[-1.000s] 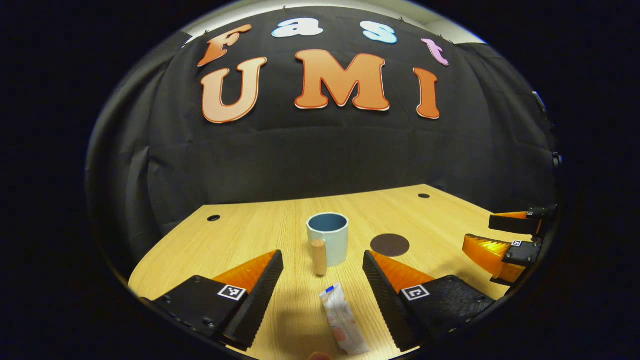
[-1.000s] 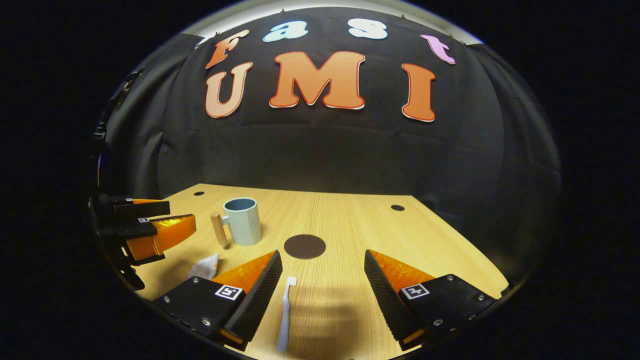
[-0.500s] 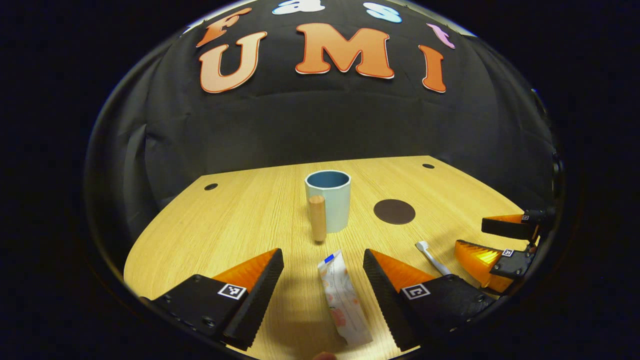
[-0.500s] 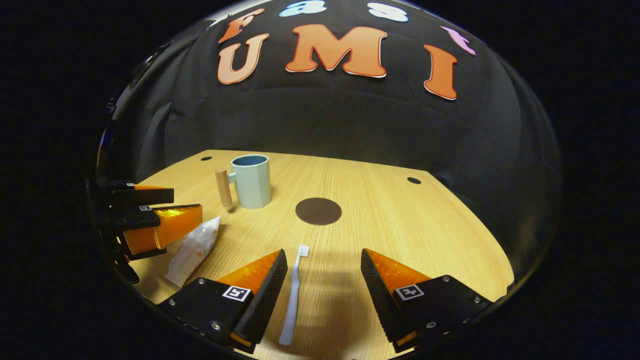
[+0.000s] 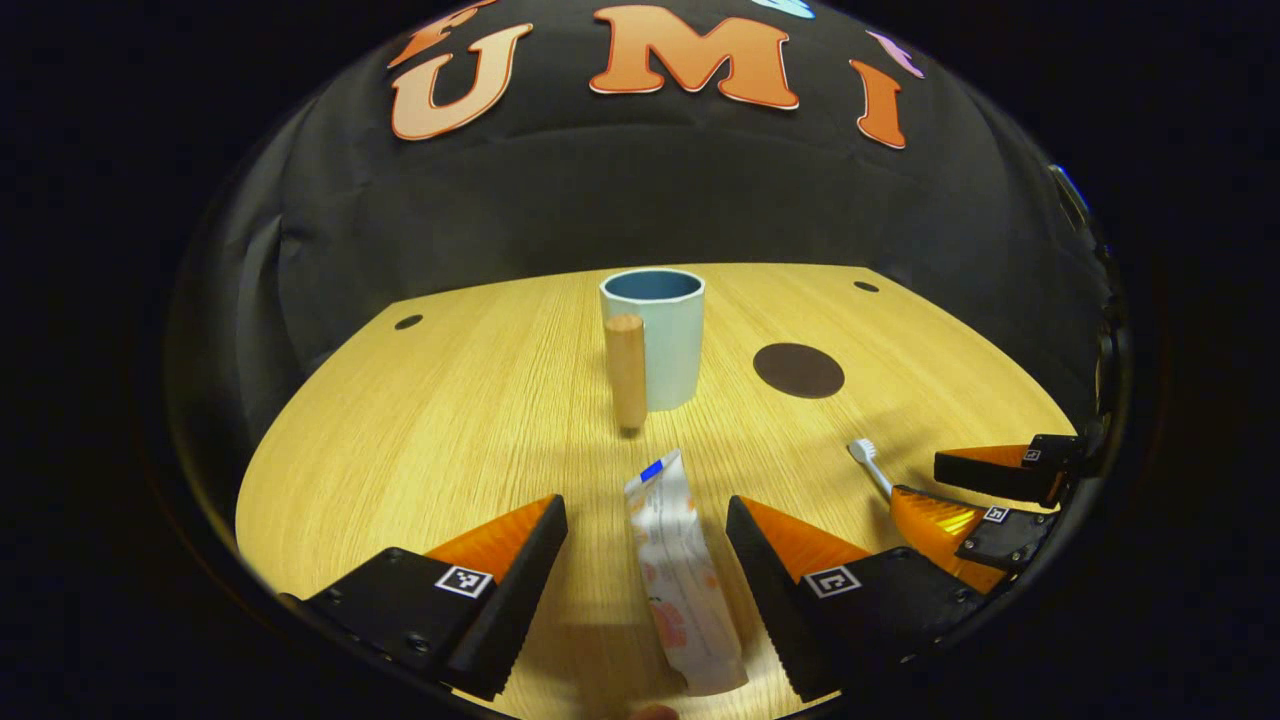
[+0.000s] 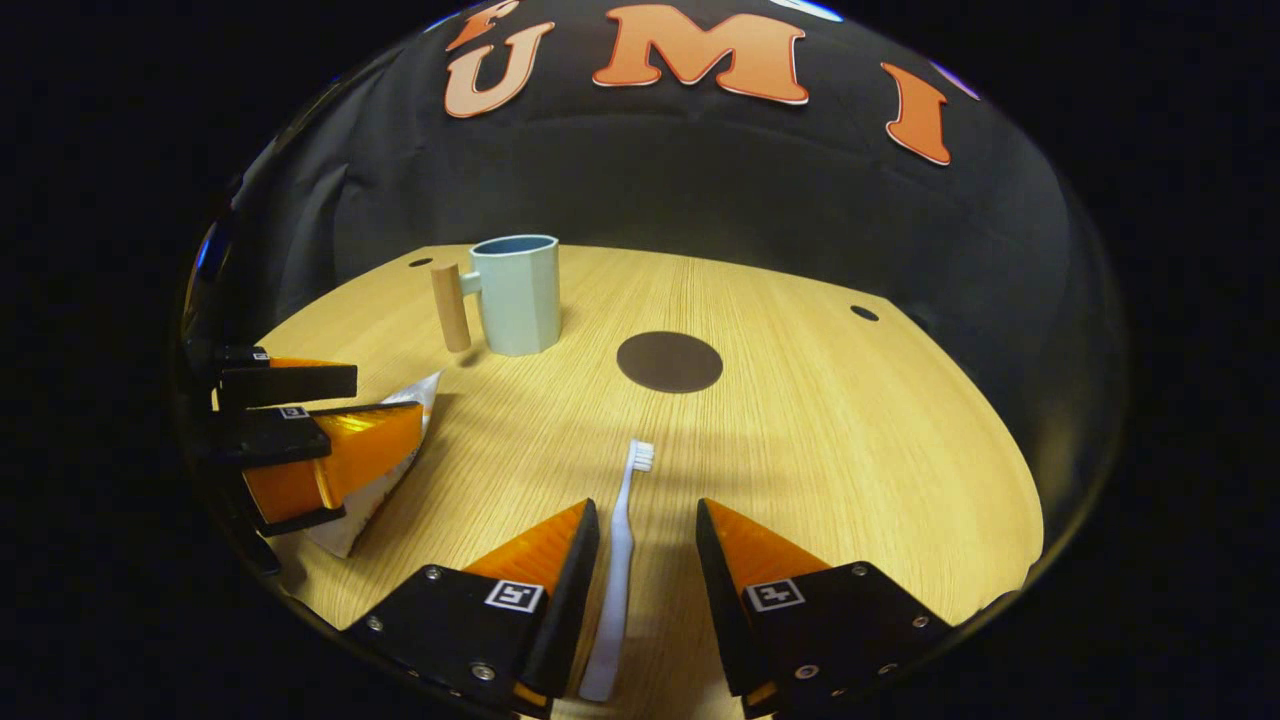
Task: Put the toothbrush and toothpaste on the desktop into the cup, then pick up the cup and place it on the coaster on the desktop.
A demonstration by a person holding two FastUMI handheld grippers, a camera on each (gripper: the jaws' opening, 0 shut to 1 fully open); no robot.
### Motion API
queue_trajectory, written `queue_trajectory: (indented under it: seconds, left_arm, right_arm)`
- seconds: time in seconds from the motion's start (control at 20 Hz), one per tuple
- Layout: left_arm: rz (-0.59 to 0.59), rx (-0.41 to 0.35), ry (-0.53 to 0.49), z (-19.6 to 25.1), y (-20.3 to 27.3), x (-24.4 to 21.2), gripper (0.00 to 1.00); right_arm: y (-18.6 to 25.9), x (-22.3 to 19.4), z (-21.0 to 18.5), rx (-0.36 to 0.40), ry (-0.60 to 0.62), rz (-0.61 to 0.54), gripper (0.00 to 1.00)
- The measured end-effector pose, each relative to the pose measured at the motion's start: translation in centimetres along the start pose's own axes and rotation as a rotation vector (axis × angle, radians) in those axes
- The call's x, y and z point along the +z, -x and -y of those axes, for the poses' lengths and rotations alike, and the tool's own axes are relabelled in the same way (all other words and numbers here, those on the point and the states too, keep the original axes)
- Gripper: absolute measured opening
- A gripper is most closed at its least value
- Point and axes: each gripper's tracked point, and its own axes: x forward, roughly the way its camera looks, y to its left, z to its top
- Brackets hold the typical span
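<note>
A pale blue cup (image 5: 655, 335) with a wooden handle (image 5: 628, 370) stands upright mid-table, also seen as the cup (image 6: 515, 295) in the right gripper view. The dark round coaster (image 5: 798, 370) (image 6: 669, 361) lies bare to its right. A white toothpaste tube (image 5: 675, 570) lies flat between the fingers of my left gripper (image 5: 645, 505), which is wide open and not touching it. The white toothbrush (image 6: 620, 560) lies between the fingers of my right gripper (image 6: 648, 505), which is open with a narrow gap; the brush lies close to one finger.
The wooden table (image 5: 450, 400) has small cable holes near its back corners. Black cloth walls close the booth behind. My right gripper (image 5: 918, 478) shows at the right of the left gripper view, and my left gripper (image 6: 388, 397) over the toothpaste tube (image 6: 350, 515) at the left of the right one.
Both grippers have come down and forward over the table. The right gripper's fingers have narrowed around the toothbrush. The left gripper's fingers stay wide around the toothpaste.
</note>
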Motion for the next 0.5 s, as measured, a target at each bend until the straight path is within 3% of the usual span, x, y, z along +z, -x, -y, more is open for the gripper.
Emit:
queue_trajectory:
  seconds: [0.2, 0.25, 0.35, 0.5]
  left_arm:
    - [-0.042, 0.015, 0.021, -0.1, -0.4, -1.1, 0.97]
    - [-0.055, 0.014, 0.026, 0.0, -0.5, -1.2, 0.97]
    - [-0.092, 0.016, 0.042, 0.1, -0.7, -2.1, 0.97]
    - [-0.093, 0.025, 0.051, 0.1, -0.5, -1.9, 1.00]
  right_arm:
    - [-0.5, 0.0, -1.1, 0.020, -0.014, -0.021, 0.38]
    - [-0.4, -0.1, -1.4, 0.029, -0.018, -0.028, 0.25]
    - [-0.6, 0.0, -1.5, 0.043, -0.029, -0.030, 0.13]
    - [-0.8, 0.2, -1.4, 0.063, -0.075, -0.023, 0.08]
